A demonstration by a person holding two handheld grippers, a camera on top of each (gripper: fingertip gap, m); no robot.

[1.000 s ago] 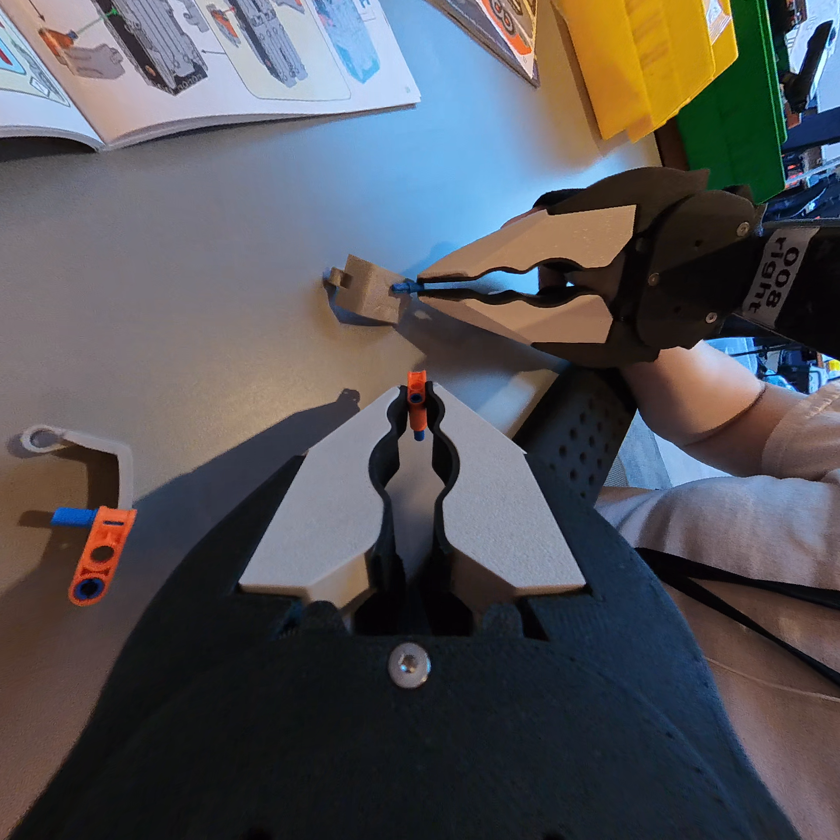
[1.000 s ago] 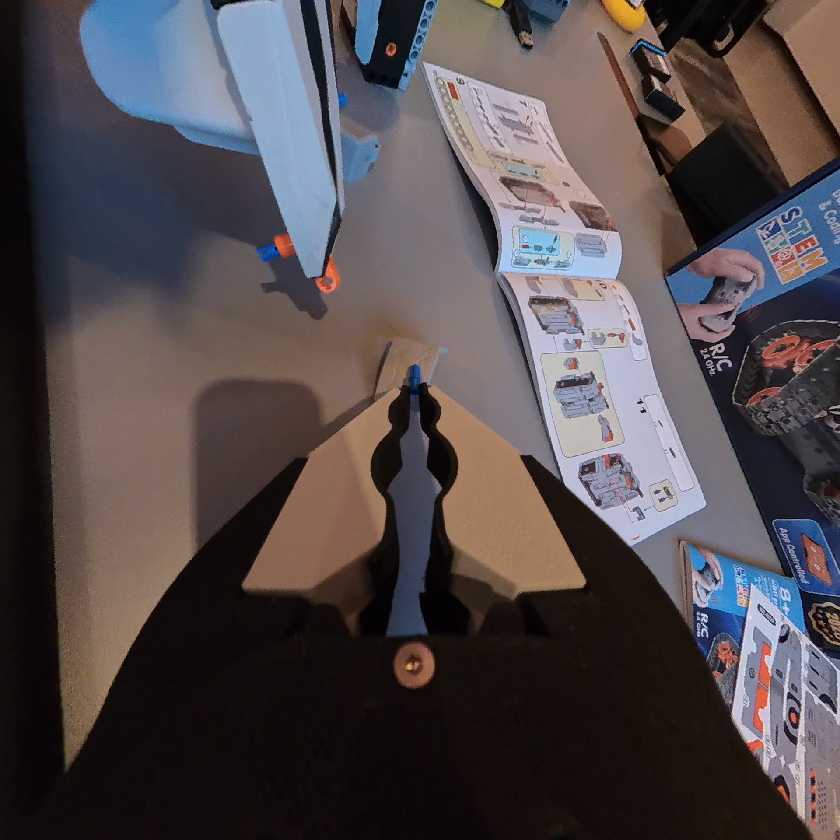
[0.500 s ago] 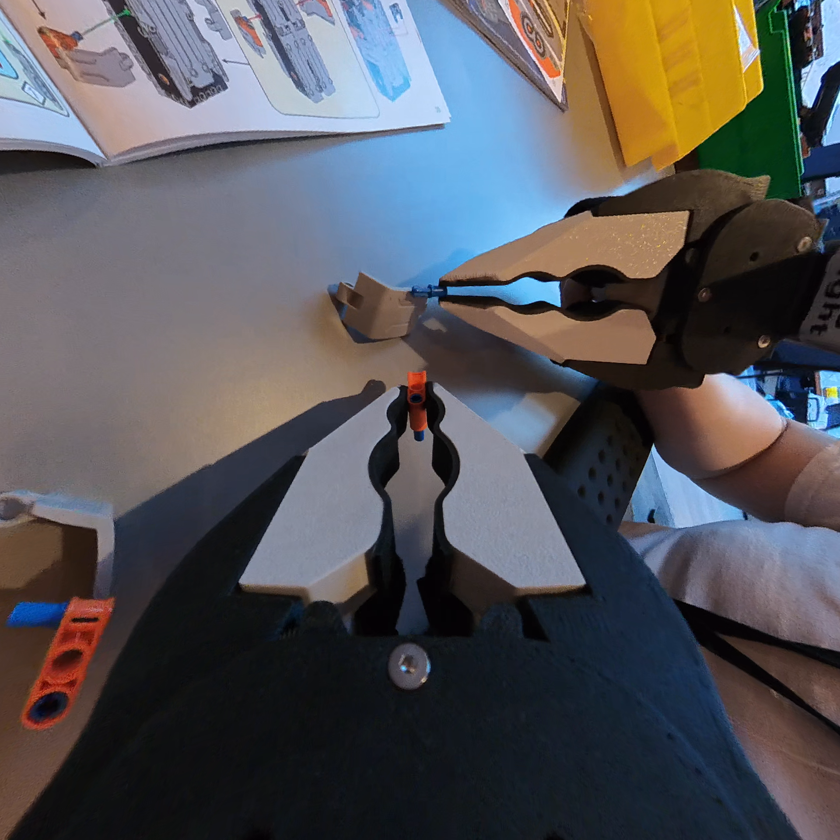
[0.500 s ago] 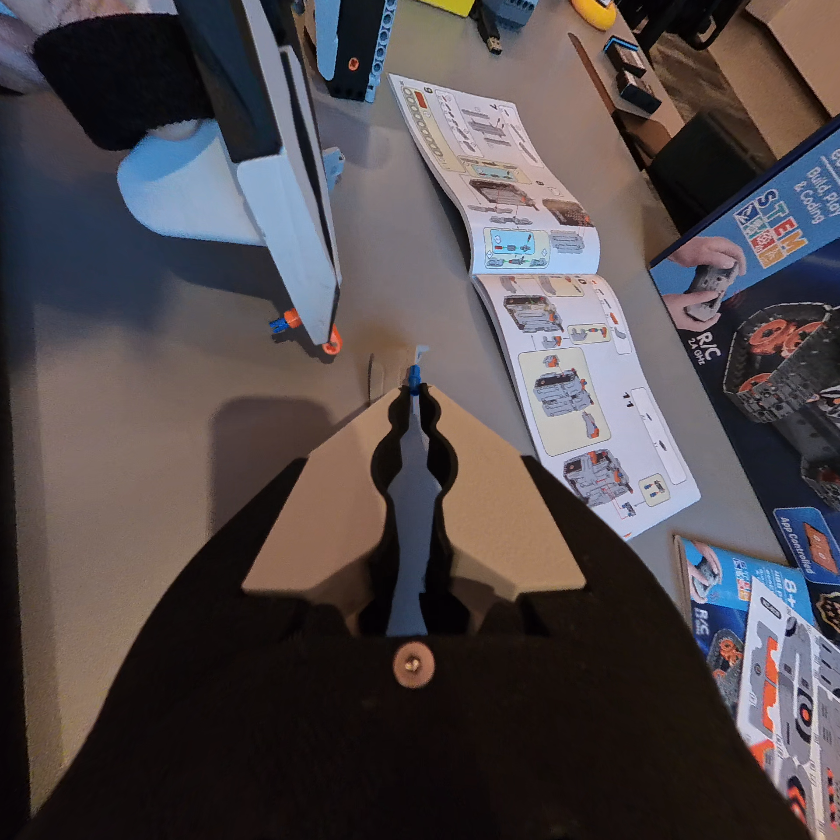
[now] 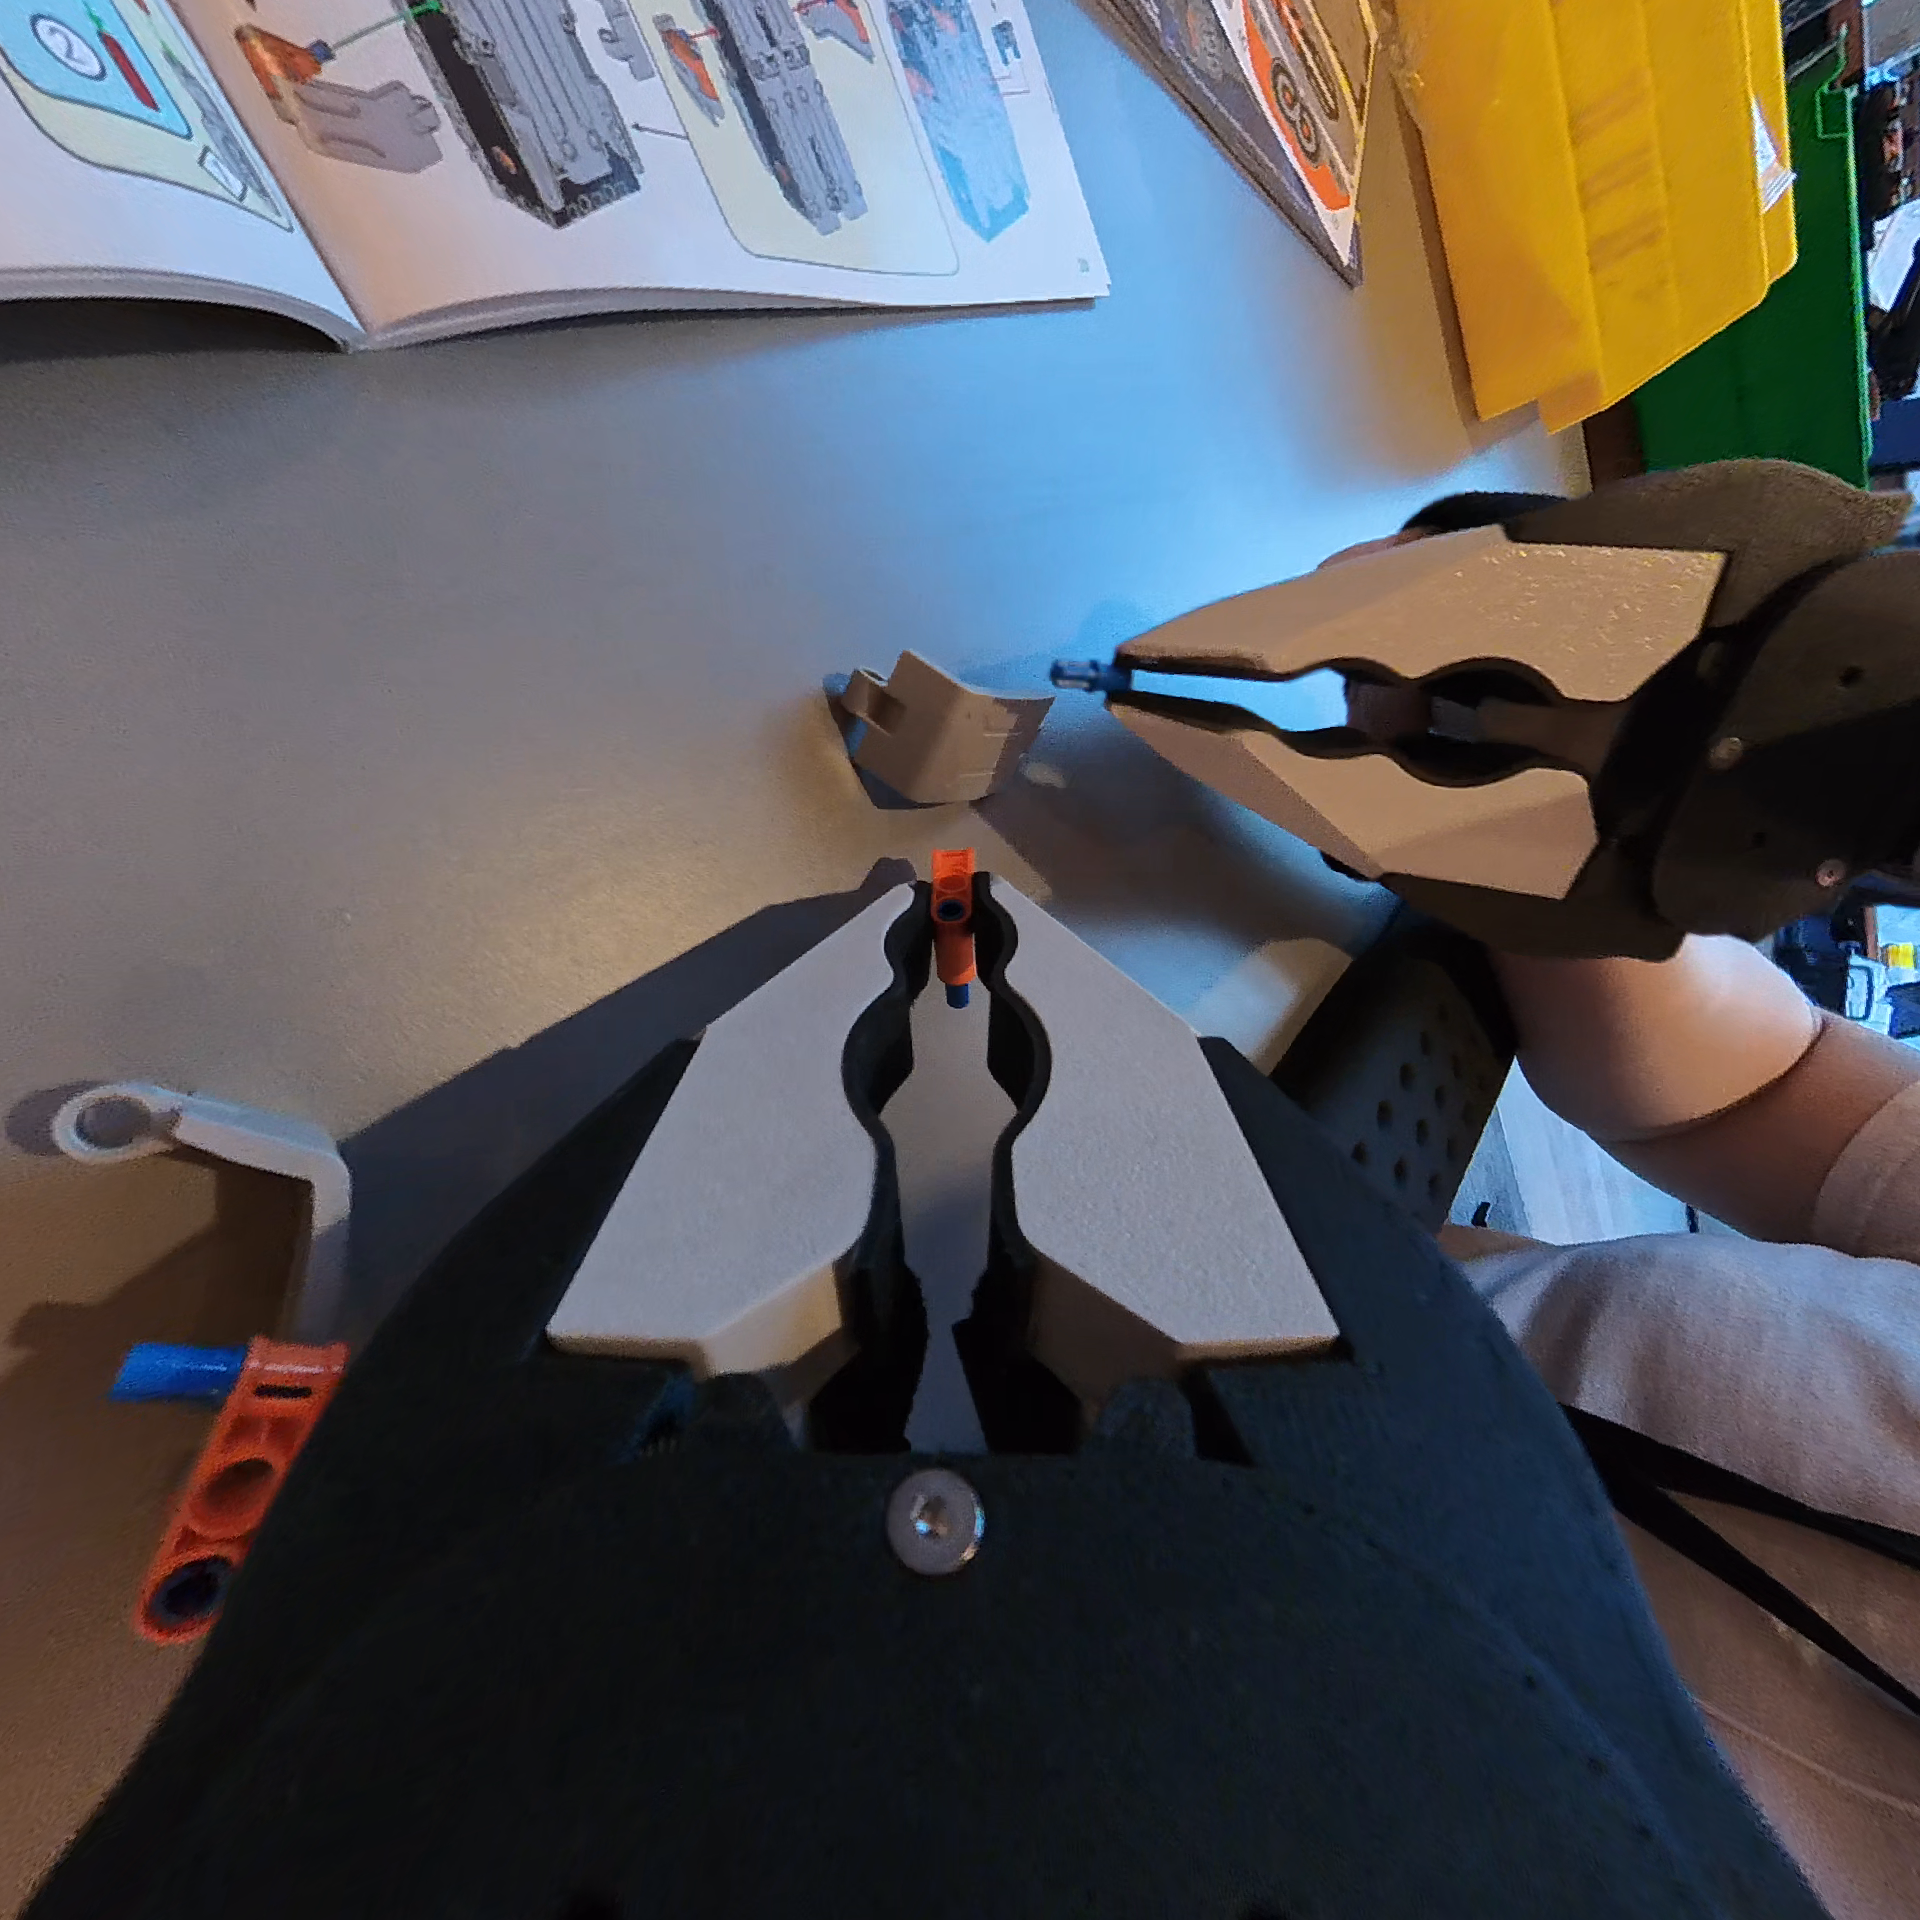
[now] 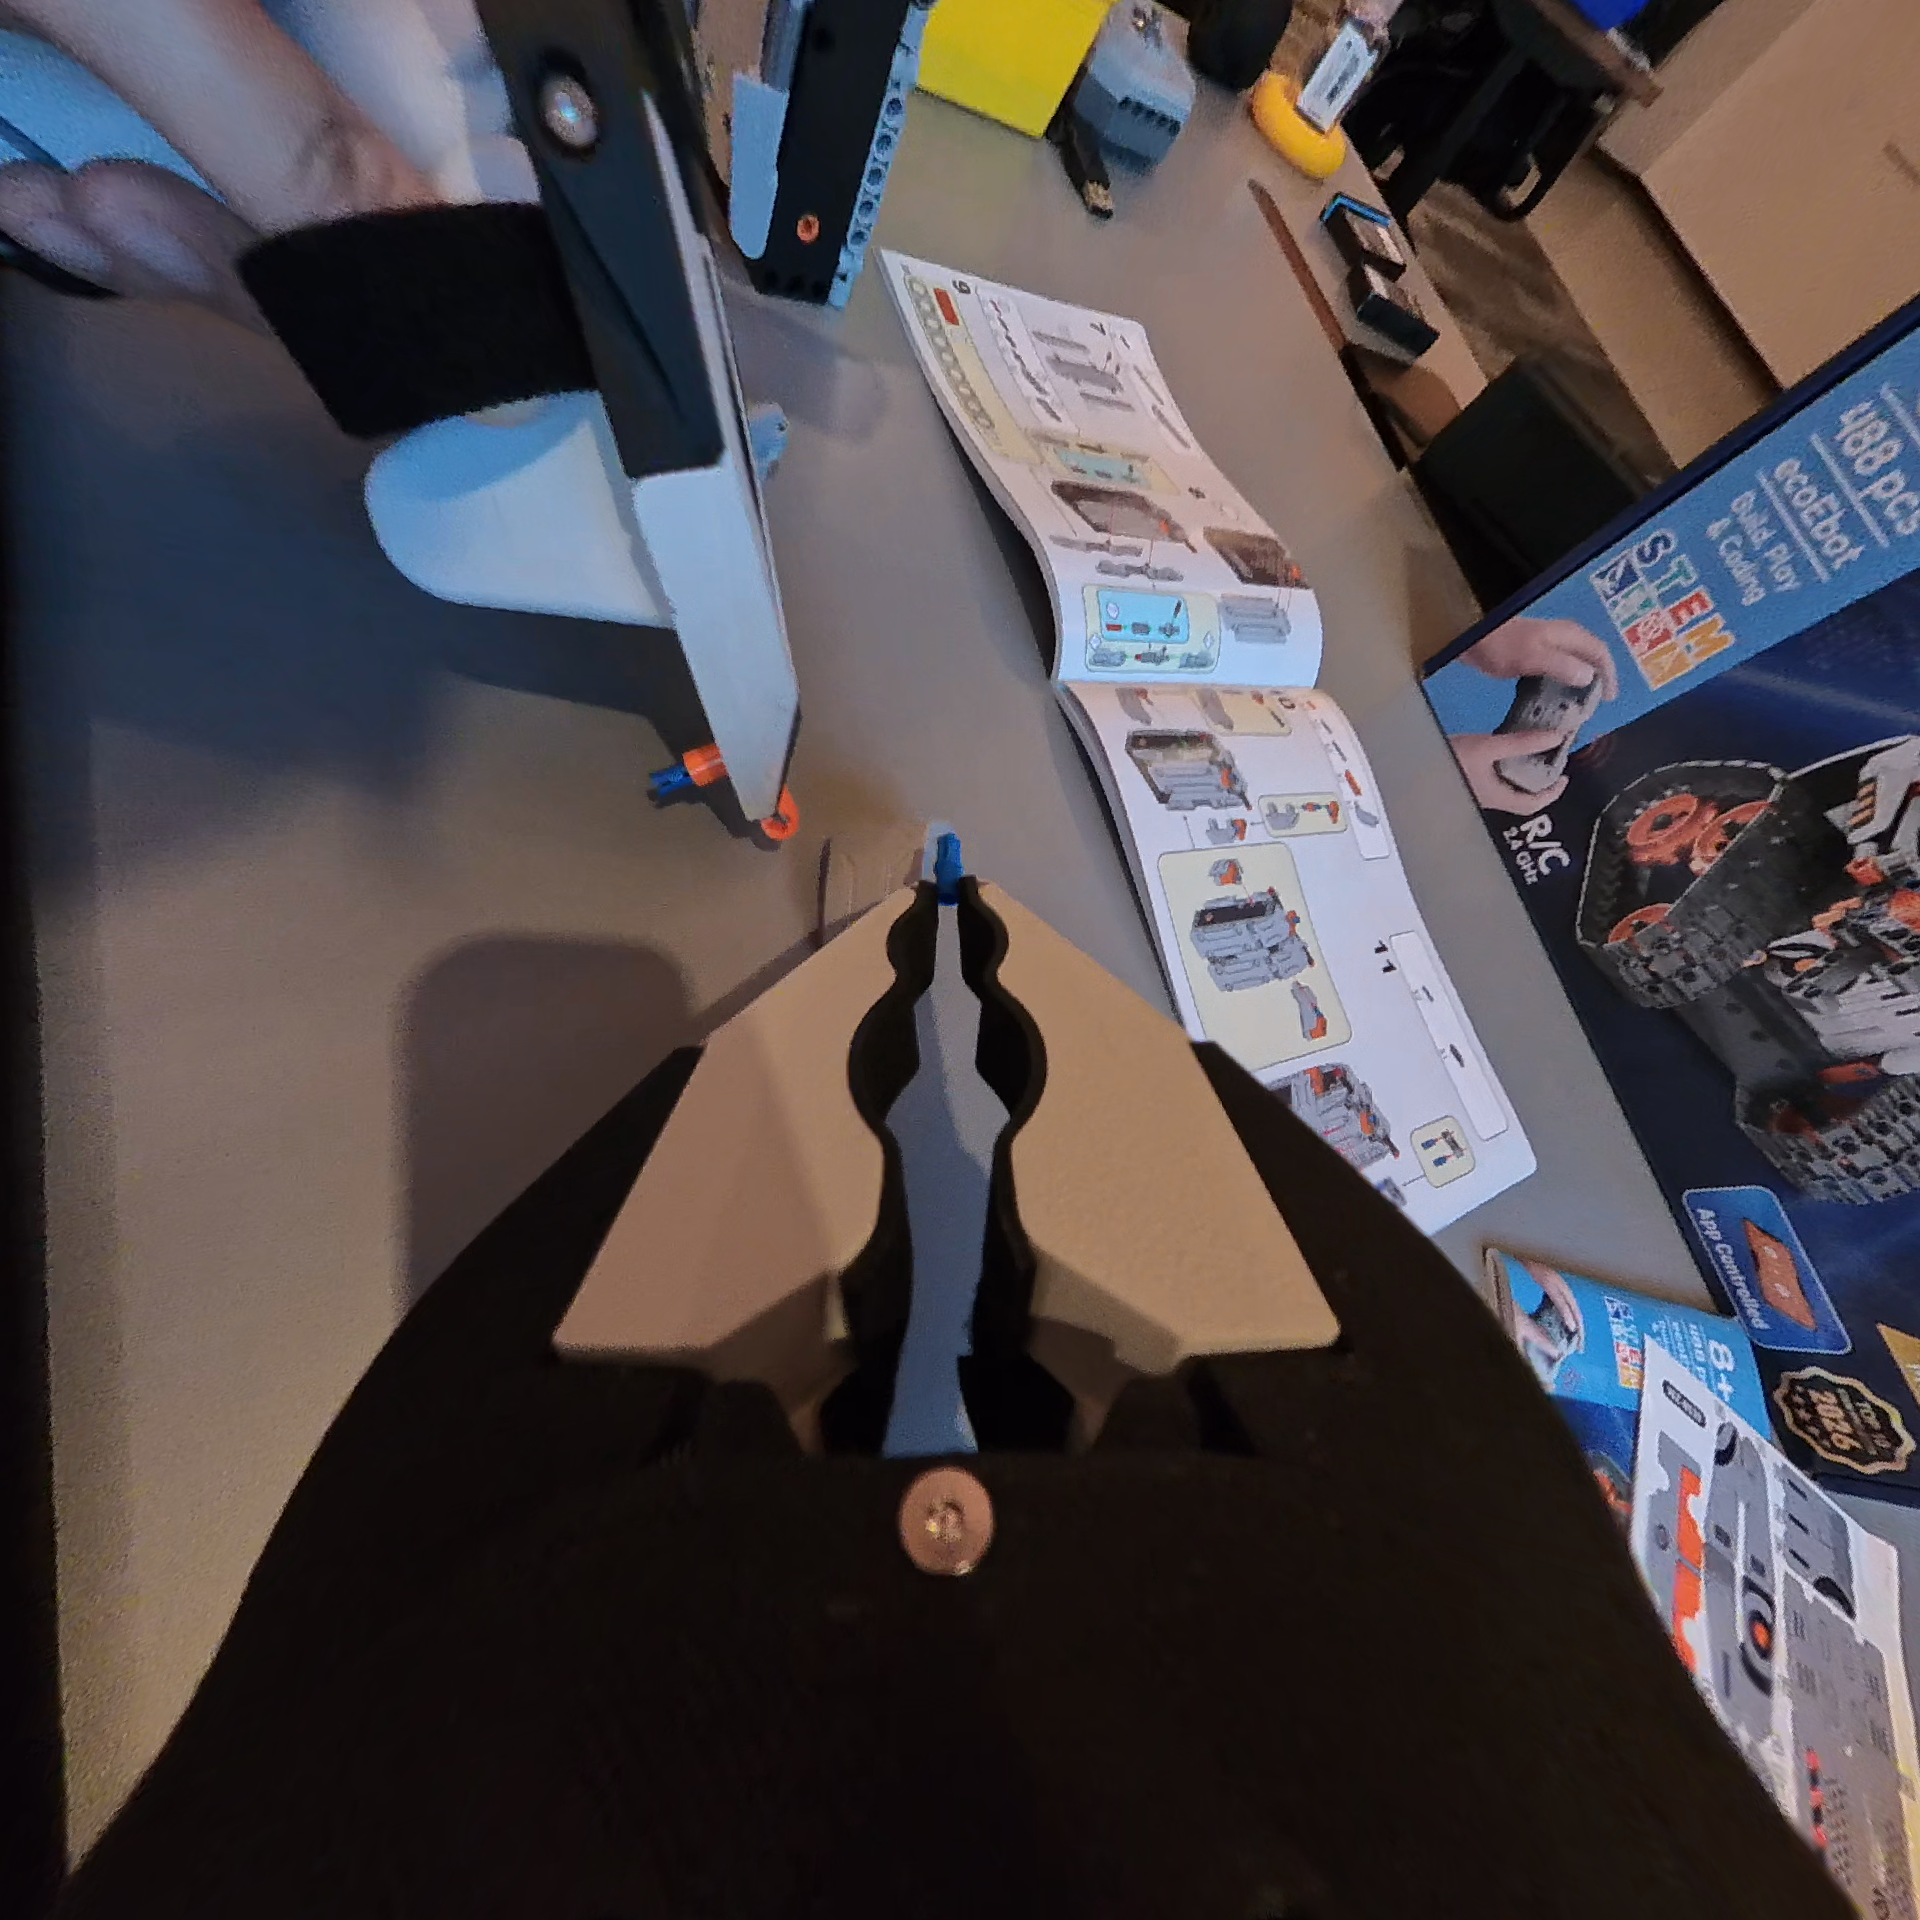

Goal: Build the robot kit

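Note:
My left gripper [image 5: 951,904] is shut on a small orange connector [image 5: 951,914] with a blue pin through it, held above the grey table. It also shows in the right wrist view [image 6: 769,800], tip down. My right gripper [image 6: 943,883] is shut on a small blue pin [image 6: 945,857]. In the left wrist view the right gripper [image 5: 1117,686] holds that pin [image 5: 1081,675] just right of a grey angled block [image 5: 940,732] lying on the table, a small gap between them. In the right wrist view the block [image 6: 868,868] is mostly hidden behind my fingers.
An open instruction booklet [image 5: 540,156] [image 6: 1195,675] lies on the table. A grey bracket [image 5: 197,1138] and an orange beam with a blue pin [image 5: 234,1475] lie at left. Yellow and green bins [image 5: 1621,197], a toy box [image 6: 1745,831], leaflets [image 6: 1714,1507] and a black-and-grey assembly [image 6: 821,145] surround. It is some 10 cm from my left tips to the grey bracket [image 5: 197,1138].
My right gripper has drawn back to the right, so the blue pin is now apart from the grey block. The left gripper has moved closer to the table and the block.

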